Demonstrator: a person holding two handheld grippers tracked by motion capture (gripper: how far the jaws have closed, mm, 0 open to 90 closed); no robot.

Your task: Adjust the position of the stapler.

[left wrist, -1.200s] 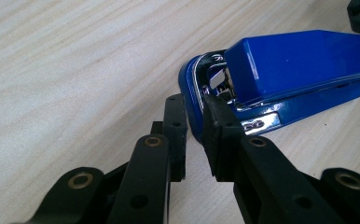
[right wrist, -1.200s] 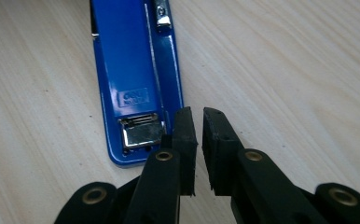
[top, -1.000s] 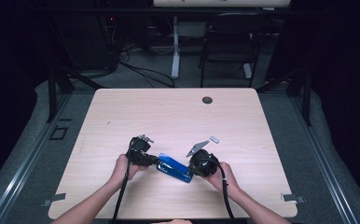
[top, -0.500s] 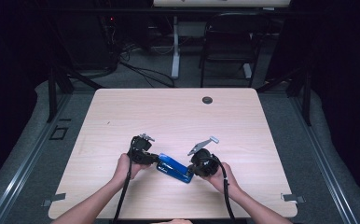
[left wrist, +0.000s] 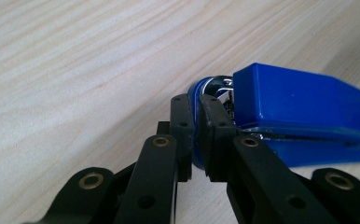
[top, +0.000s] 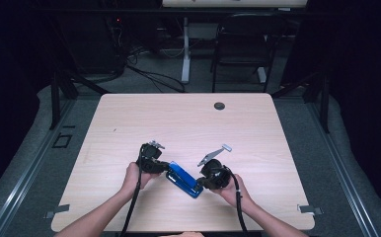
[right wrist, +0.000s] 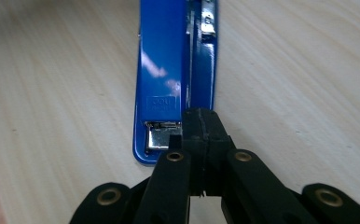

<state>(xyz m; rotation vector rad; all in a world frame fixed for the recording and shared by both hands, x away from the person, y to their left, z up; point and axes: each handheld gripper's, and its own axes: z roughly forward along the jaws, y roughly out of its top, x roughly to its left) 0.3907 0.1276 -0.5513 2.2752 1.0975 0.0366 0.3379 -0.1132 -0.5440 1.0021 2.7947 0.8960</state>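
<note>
- The person's left hand [top: 135, 176] lay low over the near part of the table [top: 178, 123], forearm coming in from the bottom edge, and held the left tool [top: 165, 168] pointing right toward the middle.
- The right hand [top: 234, 188] mirrored it from the other side, with the right tool [top: 201, 181] pointing left, its grey plate sticking up and back.
- Between the two tools a blue stapler [top: 184, 178] lay slantwise near the table's front edge.
- In the left gripper view the left tool [left wrist: 197, 135] had just been closing, and its pads pinched the rounded hinge end of the stapler [left wrist: 304, 102], a sliver of blue showing between them.
- In the right gripper view the right tool [right wrist: 200, 128] stood with its jaws pressed together, pads meeting at the stapler's [right wrist: 162, 60] near end, beside a bare metal plate; whether anything thin was caught between them could not be told.
- The stapler was glossy blue plastic with chrome metal along its seam, lying on its side.
</note>
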